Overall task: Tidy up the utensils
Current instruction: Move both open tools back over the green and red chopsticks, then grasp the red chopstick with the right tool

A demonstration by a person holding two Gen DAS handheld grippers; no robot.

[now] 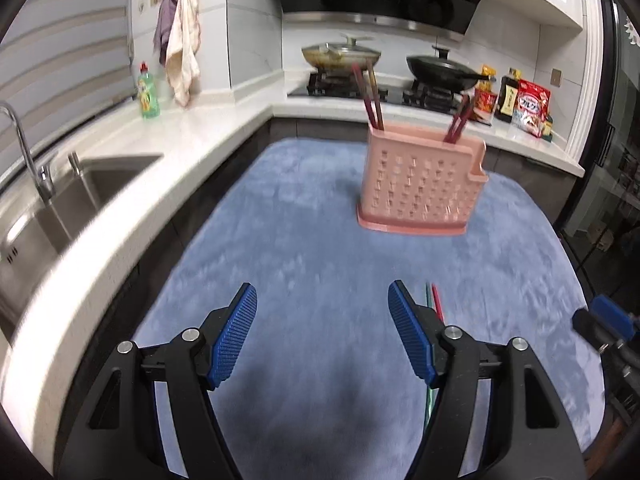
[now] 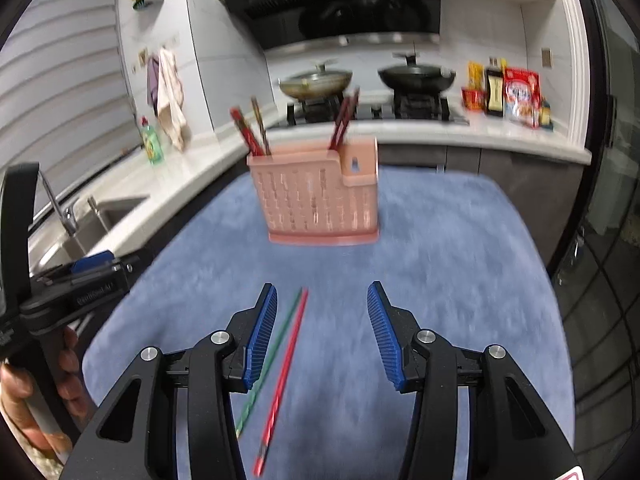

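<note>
A red chopstick and a green chopstick lie side by side on the blue mat at lower centre, below the pink utensil holder holding dark chopsticks, between the wide-spread, empty fingers of the right gripper, with the left gripper equally wide and empty.

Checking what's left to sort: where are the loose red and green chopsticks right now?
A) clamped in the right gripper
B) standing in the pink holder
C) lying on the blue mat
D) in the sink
C: the red chopstick and green chopstick lie flat on the blue mat, under the open right gripper.
</note>
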